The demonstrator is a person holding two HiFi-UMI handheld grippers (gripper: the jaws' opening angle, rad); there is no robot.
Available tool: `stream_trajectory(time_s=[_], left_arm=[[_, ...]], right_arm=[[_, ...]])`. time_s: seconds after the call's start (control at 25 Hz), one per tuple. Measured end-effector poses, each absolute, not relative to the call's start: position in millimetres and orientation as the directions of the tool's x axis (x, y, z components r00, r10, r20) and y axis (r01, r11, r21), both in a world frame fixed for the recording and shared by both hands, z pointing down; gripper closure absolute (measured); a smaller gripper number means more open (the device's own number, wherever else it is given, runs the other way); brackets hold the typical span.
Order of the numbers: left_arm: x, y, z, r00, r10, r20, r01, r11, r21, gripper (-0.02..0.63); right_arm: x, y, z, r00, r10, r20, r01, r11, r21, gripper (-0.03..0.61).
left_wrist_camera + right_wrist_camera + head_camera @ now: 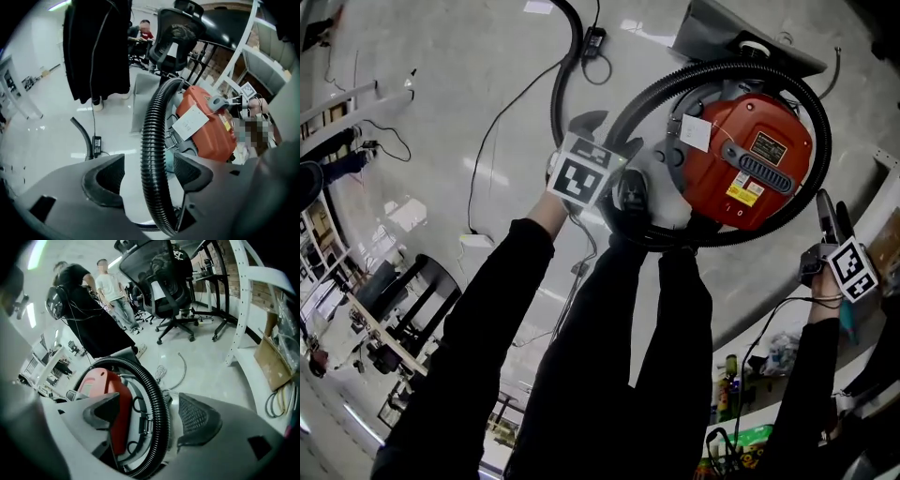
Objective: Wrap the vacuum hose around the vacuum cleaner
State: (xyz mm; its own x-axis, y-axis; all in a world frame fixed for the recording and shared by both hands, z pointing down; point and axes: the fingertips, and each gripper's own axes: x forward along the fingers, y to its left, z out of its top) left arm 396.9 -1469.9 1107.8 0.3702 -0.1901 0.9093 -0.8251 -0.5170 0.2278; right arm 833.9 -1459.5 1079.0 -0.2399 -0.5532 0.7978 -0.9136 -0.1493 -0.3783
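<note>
The red vacuum cleaner [750, 159] lies on the pale floor with the black ribbed hose [820, 131] looped round its body. My left gripper [609, 136] is at the loop's left side. In the left gripper view the hose [154, 122] runs up between the jaws of the left gripper [147, 171], which stand open with a gap on the left side. My right gripper [830, 211] is at the loop's lower right. The right gripper [150, 416] is open too, with the hose [157, 399] passing between its pads without being pressed. A white tag [190, 122] hangs on the vacuum [206, 126].
A power adapter [595, 42] with its cable lies on the floor beyond the vacuum, beside a black curved tube [82, 136]. A grey panel [741, 33] stands behind the vacuum. Office chairs [164, 287], a white rack frame [243, 296] and people stand further off.
</note>
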Motion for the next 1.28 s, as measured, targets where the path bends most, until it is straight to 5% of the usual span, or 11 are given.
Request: stream_trajectory(time_s=[0.24, 0.48, 0.84, 1.04, 1.12, 1.28], left_arm=[[296, -1454, 1101, 0.261, -0.386, 0.885, -0.944, -0.293, 0.150, 0.291], [163, -1377, 1232, 0.034, -0.195, 0.980, -0.999, -0.012, 0.032, 0.291], [106, -1290, 1396, 0.071, -0.125, 0.990, -0.815, 0.565, 0.130, 0.291], [123, -1262, 1447, 0.149, -0.019, 0.989, -0.808, 0.574, 0.133, 0.293], [134, -1256, 1448, 0.153, 0.014, 0.988, -0.823, 0.555, 0.120, 0.397], [133, -1271, 1412, 0.098, -0.083, 0.992, -0.814, 0.566, 0.128, 0.413]], right_arm=[[804, -1484, 1018, -0.168, -0.678, 0.715, -0.971, -0.011, -0.238, 0.186], [700, -1509, 984, -0.355, -0.741, 0.570, -0.935, 0.292, -0.202, 0.197], [658, -1519, 994, -0.436, -0.758, 0.485, -0.898, 0.334, -0.286, 0.318], [662, -1520, 989, -0.435, -0.755, 0.490, -0.898, 0.329, -0.292, 0.325], [664, -1521, 987, -0.434, -0.755, 0.491, -0.899, 0.326, -0.293, 0.327], [667, -1523, 987, -0.432, -0.757, 0.490, -0.899, 0.321, -0.297, 0.331]])
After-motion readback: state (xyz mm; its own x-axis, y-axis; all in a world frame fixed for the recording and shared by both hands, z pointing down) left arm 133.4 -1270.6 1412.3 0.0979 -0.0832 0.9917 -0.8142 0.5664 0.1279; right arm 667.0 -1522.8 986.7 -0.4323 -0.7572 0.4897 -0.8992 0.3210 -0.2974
